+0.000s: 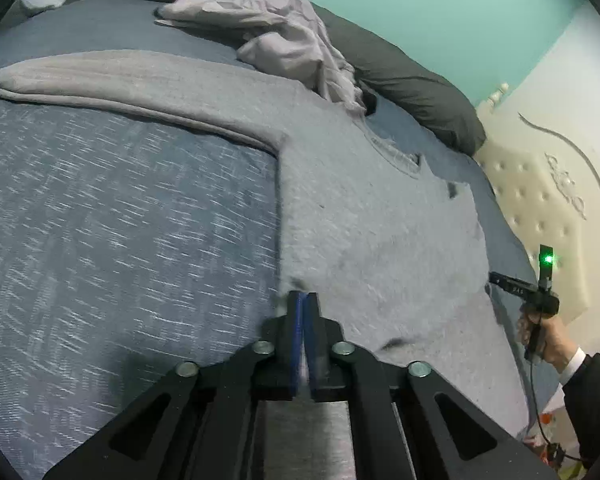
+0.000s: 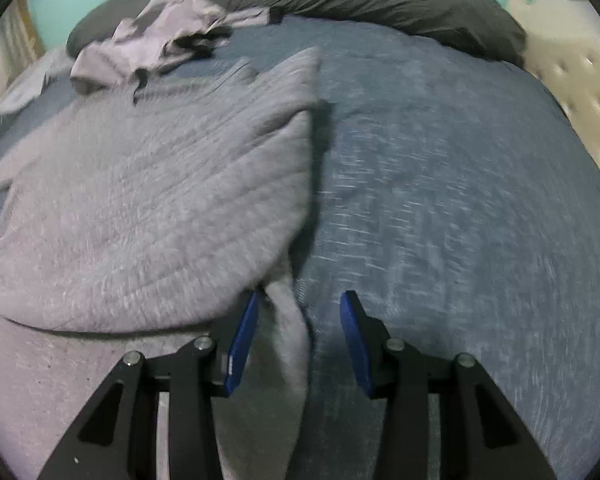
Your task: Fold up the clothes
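A grey knit sweater (image 1: 360,200) lies spread on the blue bedspread (image 1: 120,220). My left gripper (image 1: 302,296) is shut with its blue pads together, pinching the sweater's left side edge, where the cloth puckers up. In the right wrist view part of the sweater (image 2: 140,200) is folded over. A narrow strip of it runs down between the jaws of my right gripper (image 2: 300,296), which stand open and apart from the cloth. The right gripper (image 1: 496,278) also shows at the sweater's far right edge in the left wrist view, held by a hand (image 1: 548,340).
A crumpled pale lilac garment (image 1: 284,36) (image 2: 152,36) lies at the back against a long dark grey pillow (image 1: 412,76) (image 2: 380,0). A cream tufted headboard (image 1: 532,200) (image 2: 580,80) bounds the bed on the right. Bare bedspread (image 2: 440,200) stretches to the sweater's right.
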Demonstrator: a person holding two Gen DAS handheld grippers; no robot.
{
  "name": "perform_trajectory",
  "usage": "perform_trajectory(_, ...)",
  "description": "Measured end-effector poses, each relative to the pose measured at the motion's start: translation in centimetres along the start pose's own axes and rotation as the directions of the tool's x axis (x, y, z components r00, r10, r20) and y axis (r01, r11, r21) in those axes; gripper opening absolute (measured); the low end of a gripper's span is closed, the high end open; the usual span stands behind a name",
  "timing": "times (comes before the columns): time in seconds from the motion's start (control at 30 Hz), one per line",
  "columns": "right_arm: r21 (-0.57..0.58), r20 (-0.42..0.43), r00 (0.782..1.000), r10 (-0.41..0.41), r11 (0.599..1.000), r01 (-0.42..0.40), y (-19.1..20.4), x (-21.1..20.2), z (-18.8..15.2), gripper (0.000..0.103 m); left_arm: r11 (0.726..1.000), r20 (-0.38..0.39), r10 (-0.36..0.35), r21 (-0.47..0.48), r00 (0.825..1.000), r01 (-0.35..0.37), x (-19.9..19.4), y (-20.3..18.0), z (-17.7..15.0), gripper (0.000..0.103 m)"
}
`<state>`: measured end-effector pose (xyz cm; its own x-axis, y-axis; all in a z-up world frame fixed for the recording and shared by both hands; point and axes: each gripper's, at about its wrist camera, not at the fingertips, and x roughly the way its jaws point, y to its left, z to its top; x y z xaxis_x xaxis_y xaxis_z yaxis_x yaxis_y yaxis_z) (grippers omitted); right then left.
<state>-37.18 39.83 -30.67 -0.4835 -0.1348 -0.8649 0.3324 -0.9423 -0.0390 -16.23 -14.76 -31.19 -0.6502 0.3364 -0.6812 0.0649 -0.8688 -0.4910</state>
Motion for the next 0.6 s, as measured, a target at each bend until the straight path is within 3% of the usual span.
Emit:
perform_trajectory(0.23, -0.001, -0.027, 0.999, -0.022, 1.0, 0.022, -0.5, 1.8, 0.5, 0.043, 0.999, -0.041, -0.034, 0.01, 0.999, 0.034, 0.3, 0.4, 0.2, 0.0)
perform_trajectory(0.6, -0.012, -0.006, 0.999, -0.052, 0.999, 0.052, -0.3, 2.7, 1.8, 0.043, 0.991, -0.115, -0.021, 0.131, 0.993, 0.036, 3.1, -3.5, 1.1, 0.0)
